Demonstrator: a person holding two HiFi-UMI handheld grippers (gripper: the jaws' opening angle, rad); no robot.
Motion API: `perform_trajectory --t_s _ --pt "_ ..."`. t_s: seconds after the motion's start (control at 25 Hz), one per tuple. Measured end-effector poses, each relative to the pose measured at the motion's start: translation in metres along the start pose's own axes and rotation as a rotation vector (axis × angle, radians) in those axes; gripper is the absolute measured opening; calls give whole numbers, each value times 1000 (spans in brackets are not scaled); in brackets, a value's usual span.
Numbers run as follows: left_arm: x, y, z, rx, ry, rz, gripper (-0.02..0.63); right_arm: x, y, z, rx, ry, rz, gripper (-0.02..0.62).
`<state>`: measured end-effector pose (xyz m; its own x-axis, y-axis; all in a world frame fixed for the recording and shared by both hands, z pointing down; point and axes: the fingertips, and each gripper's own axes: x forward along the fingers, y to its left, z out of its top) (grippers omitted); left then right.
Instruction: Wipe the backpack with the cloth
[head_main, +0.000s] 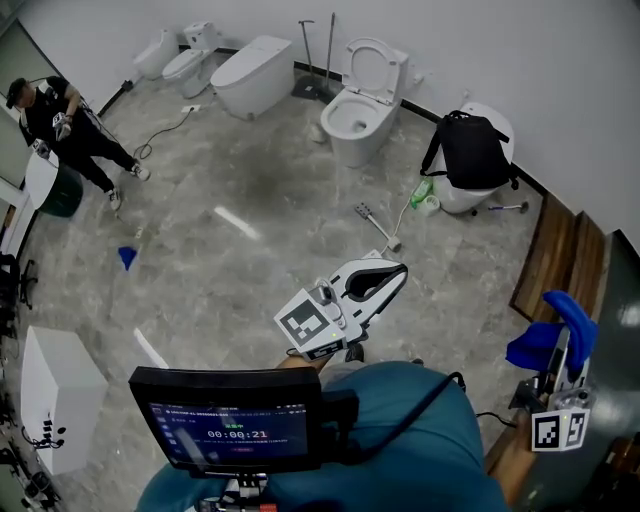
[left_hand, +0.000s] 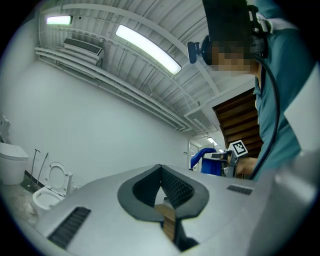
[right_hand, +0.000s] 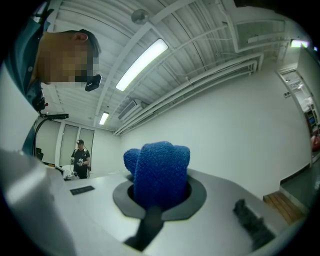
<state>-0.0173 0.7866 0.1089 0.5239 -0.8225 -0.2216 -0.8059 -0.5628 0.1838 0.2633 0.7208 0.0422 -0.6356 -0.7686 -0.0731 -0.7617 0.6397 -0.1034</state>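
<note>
**Right gripper clamped on cloth, backpack well across the room**

Right gripper (right_hand: 160, 192) has its 2 jaws closed on the blue cloth (right_hand: 161, 170), which bulges up out of them in a thick bunched wad. In the head view more of it hangs loose below the jaws. Left gripper (left_hand: 161, 172) holds nothing: its jaw tips meet, with only bare space showing behind them.

The black backpack (head_main: 470, 150) sits upright on a white toilet (head_main: 460, 197) by the far wall, well apart from both grippers, so wiping has not begun. A green bottle (head_main: 422, 192) and a long-handled tool (head_main: 375, 222) lie on the floor near that toilet's foot.

Likely trouble:
- The backpack seems only propped there, straps dangling. A firm 1-sided stroke could push it over or off the toilet unless the left gripper steadies it.
- The cloth is held as a lump. Dragging it over rough fabric may tug it out of the jaws.
- The bottle stands close to the approach path and could be knocked over.
</note>
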Motion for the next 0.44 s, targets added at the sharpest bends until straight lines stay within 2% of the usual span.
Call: perform_trajectory --t_s 0.44 --pt "-11 -32 3 -1 -13 26 6 -17 6 8 5 12 55 18"
